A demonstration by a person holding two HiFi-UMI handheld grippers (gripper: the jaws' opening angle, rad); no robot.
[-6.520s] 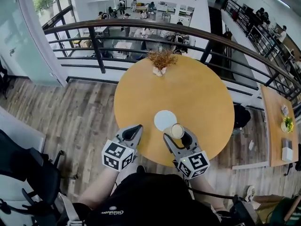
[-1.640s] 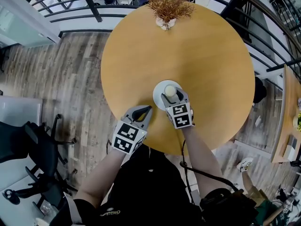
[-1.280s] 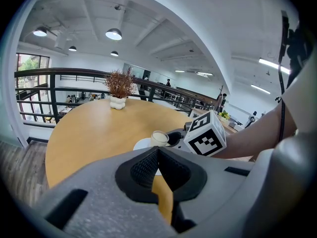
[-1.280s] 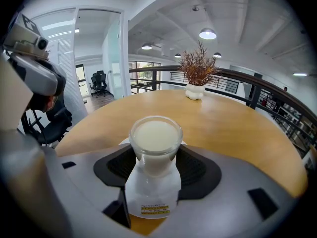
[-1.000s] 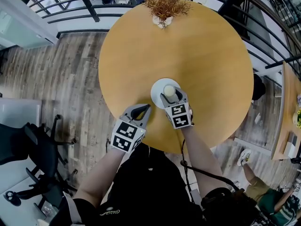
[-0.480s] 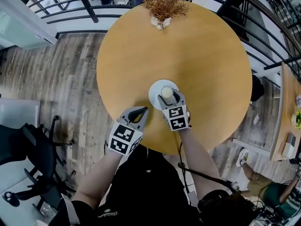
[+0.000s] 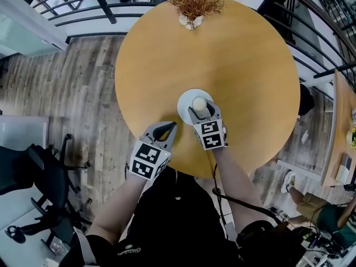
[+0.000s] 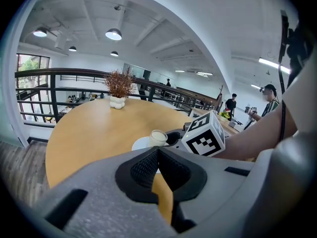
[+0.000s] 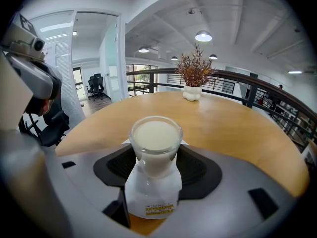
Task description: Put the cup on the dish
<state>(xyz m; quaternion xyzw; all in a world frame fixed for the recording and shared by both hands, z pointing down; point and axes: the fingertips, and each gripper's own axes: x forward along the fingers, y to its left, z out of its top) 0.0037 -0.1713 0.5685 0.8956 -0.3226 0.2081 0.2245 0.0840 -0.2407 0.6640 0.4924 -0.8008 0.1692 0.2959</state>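
Observation:
A small clear cup (image 7: pixel 199 103) of milky liquid stands at the centre of the white dish (image 7: pixel 186 100) on the round wooden table (image 7: pixel 233 54). My right gripper (image 7: pixel 200 110) reaches in from the near side, its jaws shut on the cup (image 9: pixel 156 143) and pressing both its sides. Only slivers of the dish show beside the cup in the right gripper view. My left gripper (image 7: pixel 167 128) rests left of the dish near the table's front edge, shut with nothing held. In the left gripper view the cup (image 8: pixel 158 137) and dish (image 8: pixel 140 144) lie just ahead of it.
A dried plant in a white pot (image 7: pixel 191 8) stands at the table's far edge. A black railing (image 7: pixel 105 4) runs behind the table. Office chairs (image 7: pixel 39 182) stand on the wood floor to the left. Another table (image 7: pixel 344 138) is at the right.
Over 6.5 s my right gripper carried the cup from the dish's near right rim onto its centre. In the last second both grippers have barely moved.

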